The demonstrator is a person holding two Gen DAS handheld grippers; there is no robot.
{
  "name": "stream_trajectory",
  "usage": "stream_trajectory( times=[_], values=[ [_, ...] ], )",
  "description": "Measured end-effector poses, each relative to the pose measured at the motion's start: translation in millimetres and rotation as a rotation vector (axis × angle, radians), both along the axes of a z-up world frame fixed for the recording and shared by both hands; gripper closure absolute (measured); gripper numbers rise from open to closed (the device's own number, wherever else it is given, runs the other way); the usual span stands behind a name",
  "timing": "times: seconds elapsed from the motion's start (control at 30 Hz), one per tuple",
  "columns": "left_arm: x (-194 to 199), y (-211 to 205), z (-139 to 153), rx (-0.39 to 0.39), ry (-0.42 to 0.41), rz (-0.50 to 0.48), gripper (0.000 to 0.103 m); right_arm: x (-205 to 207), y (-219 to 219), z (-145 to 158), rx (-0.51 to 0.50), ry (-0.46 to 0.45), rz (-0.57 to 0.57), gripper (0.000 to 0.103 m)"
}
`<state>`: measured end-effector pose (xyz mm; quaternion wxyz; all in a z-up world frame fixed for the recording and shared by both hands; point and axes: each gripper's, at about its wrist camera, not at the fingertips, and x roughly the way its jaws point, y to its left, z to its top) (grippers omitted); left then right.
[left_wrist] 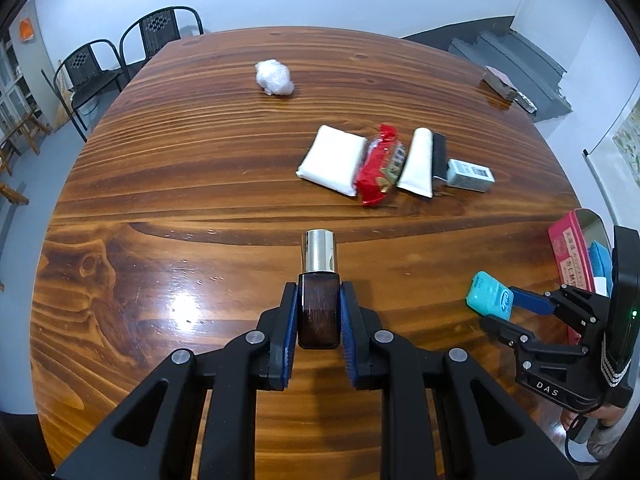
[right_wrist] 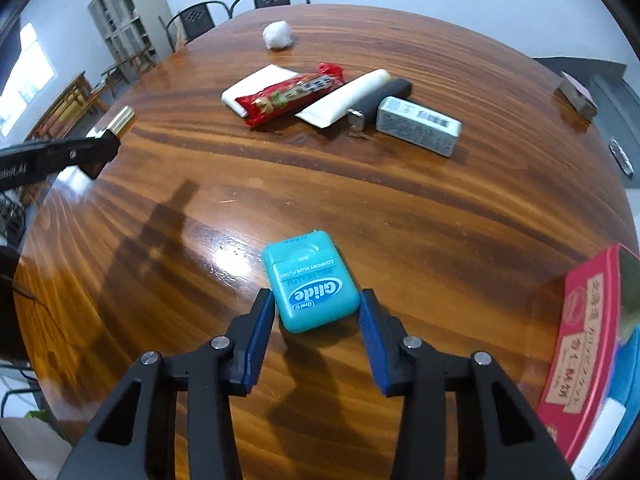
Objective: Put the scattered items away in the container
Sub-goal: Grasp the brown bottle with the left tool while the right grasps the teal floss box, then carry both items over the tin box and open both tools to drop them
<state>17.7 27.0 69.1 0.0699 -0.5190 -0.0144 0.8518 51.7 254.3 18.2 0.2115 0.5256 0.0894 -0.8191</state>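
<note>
Left tool (left_wrist: 319, 312): clamped on bottle (left_wrist: 319, 288), cap forward, ready to carry.
Right tool (right_wrist: 317, 312): jaws apart, flanking floss (right_wrist: 312, 282) on bench (right_wrist: 400, 208).
Tin (right_wrist: 580, 340): 3 o'clock, receiving items.
Remaining pile (right_wrist: 340, 100): 12 o'clock.

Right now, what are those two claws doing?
Left gripper: closed on the dark brown bottle with a silver cap.
Right gripper: open around the teal floss box.

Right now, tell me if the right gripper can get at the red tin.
Probably yes. The right gripper straddles the floss, jaws apart, not clamped. The red tin sits close on its right, with bare table between. It should close on the floss first.
</note>
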Motion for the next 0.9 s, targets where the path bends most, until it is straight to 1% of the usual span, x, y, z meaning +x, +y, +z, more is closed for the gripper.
stream_trajectory(
  times=[0.1, 0.3, 0.5, 0.67, 0.9],
  values=[
    [2.3, 8.9, 1.3, 0.003, 0.002, -0.006, 0.082, 3.4, 5.2, 4.4, -0.023, 0.006, -0.014, 0.057],
    [6.0, 44.5, 9.2, 0.006, 0.021, -0.063, 0.082, 14.7, 30.6, 29.3, -0.081, 0.046, -0.068, 0.059],
    [8.4, 87.6, 20.7, 0.012, 0.047, -0.136, 0.082, 33.1, 79.8, 57.2, -0.135, 0.084, -0.146, 0.059],
    [13.7, 133.0, 31.0, 0.028, 0.067, -0.232, 0.082, 46.7, 116.4, 78.9, -0.163, 0.136, -0.234, 0.059],
    [22.5, 203.9, 46.1, 0.067, 0.082, -0.378, 0.082, 77.4, 183.8, 105.7, -0.160, 0.202, -0.402, 0.059]
  ],
)
